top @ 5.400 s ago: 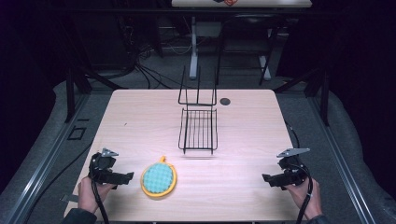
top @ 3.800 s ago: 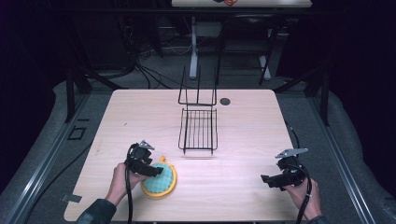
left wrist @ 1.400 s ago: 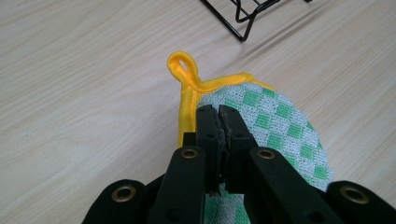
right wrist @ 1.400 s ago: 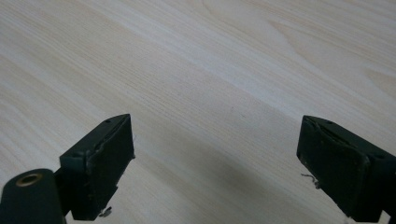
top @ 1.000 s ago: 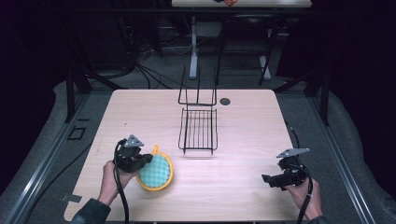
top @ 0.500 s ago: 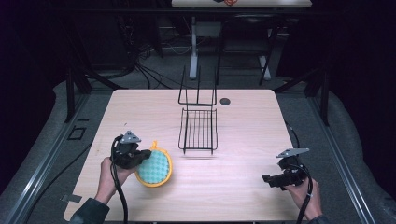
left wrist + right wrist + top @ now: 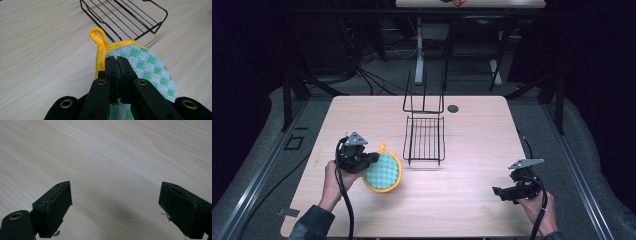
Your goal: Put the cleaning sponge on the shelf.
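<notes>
Overhead, my left gripper (image 7: 371,159) grips a round pot holder (image 7: 383,172), teal-green with a yellow rim, tilted up off the pale wood-grain table (image 7: 472,130) just beside the black wire rack (image 7: 424,140). My right gripper (image 7: 498,192) hovers well apart. Along the left fingers (image 7: 111,66), clenched on the cloth: woven green-and-white checks, glossy yellow binding, a hanging loop (image 7: 97,36). Along the right fingers (image 7: 58,205): spread wide, nothing between, over smooth table grain.
</notes>
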`<state>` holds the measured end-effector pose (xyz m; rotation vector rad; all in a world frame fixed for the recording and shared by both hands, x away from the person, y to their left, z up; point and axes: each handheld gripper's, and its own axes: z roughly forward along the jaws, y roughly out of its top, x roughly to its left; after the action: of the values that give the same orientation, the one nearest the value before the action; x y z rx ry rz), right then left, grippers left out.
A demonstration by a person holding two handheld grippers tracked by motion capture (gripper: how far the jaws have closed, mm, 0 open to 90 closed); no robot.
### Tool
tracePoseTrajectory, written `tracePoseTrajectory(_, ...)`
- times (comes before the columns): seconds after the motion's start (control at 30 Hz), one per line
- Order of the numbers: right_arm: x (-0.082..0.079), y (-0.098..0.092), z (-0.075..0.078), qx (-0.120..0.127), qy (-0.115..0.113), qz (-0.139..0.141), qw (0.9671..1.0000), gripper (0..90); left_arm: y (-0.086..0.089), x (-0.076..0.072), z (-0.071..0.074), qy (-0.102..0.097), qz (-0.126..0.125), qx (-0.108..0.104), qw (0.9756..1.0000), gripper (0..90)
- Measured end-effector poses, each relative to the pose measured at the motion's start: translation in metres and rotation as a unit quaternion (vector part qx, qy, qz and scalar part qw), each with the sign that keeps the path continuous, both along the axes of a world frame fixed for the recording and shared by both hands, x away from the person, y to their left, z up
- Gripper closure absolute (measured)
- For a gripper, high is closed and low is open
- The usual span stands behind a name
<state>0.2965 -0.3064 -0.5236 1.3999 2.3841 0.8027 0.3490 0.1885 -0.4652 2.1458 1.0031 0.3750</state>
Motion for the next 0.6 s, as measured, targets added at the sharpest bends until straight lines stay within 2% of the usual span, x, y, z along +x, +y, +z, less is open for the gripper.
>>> tracePoseTrajectory(0.23, 0.001, 0.0, -0.001, 0.005, 0.001, -0.001, 1.0, 10.9, -0.008, 0.01, 0.001, -0.001, -0.003, -0.006, 1.0, 87.7)
tracePoseTrajectory(0.6, 0.001, 0.0, 0.0, 0.0, 0.002, 0.002, 1.0, 10.9, -0.014, 0.02, 0.005, -0.006, -0.007, -0.012, 0.9999, 87.7)
